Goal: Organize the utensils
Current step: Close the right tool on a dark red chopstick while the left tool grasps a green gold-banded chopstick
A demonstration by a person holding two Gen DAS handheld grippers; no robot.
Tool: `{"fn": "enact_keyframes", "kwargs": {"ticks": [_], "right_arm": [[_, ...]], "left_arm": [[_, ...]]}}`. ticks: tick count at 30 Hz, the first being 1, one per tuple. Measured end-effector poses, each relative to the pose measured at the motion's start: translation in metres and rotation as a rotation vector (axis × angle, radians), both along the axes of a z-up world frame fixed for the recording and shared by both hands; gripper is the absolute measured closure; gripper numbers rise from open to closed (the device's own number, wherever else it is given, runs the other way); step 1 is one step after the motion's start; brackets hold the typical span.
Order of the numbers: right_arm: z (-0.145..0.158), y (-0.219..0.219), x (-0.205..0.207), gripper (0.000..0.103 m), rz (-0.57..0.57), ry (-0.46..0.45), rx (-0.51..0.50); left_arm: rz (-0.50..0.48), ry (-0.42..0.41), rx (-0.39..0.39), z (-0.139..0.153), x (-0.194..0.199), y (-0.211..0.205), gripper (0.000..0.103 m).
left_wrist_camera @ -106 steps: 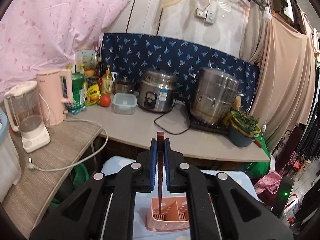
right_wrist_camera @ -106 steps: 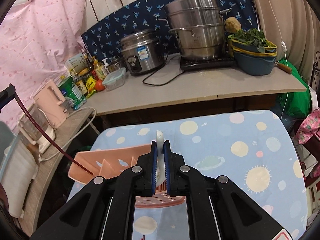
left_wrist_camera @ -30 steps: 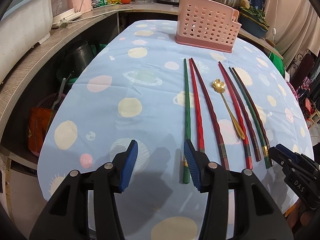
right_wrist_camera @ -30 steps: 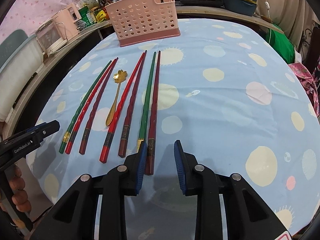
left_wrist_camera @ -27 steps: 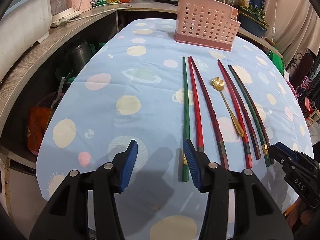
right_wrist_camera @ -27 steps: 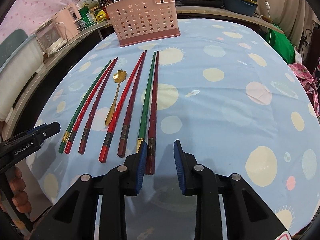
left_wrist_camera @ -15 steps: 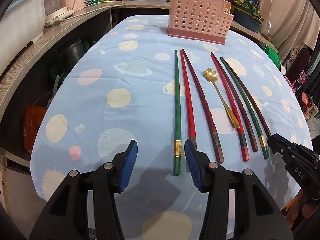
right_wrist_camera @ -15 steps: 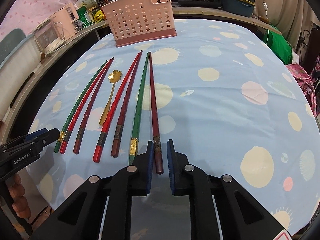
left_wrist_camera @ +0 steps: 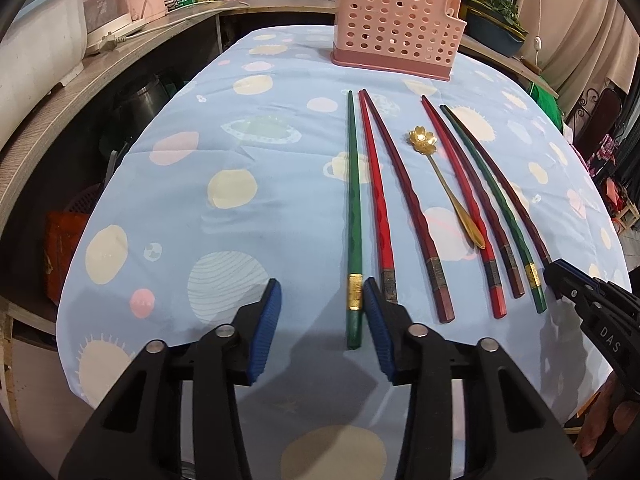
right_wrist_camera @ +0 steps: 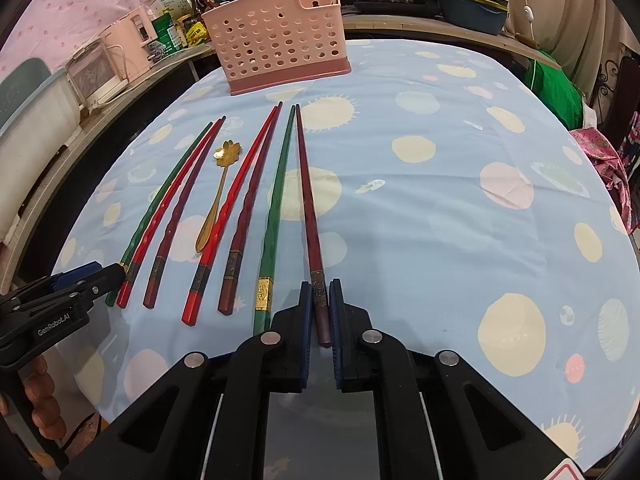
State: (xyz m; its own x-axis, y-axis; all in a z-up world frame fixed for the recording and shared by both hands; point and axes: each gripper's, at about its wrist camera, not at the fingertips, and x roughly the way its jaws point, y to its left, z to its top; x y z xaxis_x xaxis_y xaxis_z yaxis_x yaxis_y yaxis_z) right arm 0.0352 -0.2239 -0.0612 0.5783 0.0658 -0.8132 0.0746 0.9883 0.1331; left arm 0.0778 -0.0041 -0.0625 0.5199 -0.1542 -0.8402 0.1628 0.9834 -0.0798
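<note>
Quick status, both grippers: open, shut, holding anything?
Left gripper: jaws closing around the outer green chopstick, pads not yet pressing on it.
Right gripper: shut on the dark red chopstick, which lies on the tablecloth.

Table, blue spotted cloth (left_wrist_camera: 240, 168): chopsticks (left_wrist_camera: 354, 216), gold spoon (left_wrist_camera: 448, 184), pink basket (left_wrist_camera: 396, 26).

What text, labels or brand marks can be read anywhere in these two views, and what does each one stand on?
"DAS": white letters on the black body of the right gripper, seen from the left wrist.
"GenRobot.AI": white letters on the black body of the left gripper, seen from the right wrist.
Gold band on the green chopstick: an embossed mark, unreadable.
Bottles and packets on the counter: labels too small and blurred.
</note>
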Motion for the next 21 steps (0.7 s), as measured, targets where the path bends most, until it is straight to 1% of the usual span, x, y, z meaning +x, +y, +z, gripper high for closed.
{"fn": "enact_keyframes", "kwargs": {"ticks": [1,3,4,10,21], "right_arm": [[-0.0001,0.0,0.0,0.095,0.0,0.0,0.001],[-0.0001,0.0003,-0.0001,0.095,0.0,0.0,-0.001],[-0.0001,0.0002,-0.0001,0.095,0.0,0.0,-0.001],[-0.0001,0.0001,-0.0002,0.095,0.0,0.0,-0.002],[0.0042,-0.0008,-0.0014,0.095,-0.001,-0.005,0.008]], "left_arm": [[-0.001,0.0,-0.001,0.0001,-0.0002,0.0003,0.071],[0.0,0.001,-0.005,0.0002,-0.0001,0.0011,0.075],[0.0,0.001,-0.006,0.0003,0.0004,0.0012,0.079],[0.004,0.004,-0.011,0.0005,0.0003,0.0021,0.093],[0.01,0.003,-0.022,0.0046,-0.001,0.0054,0.095]]}}
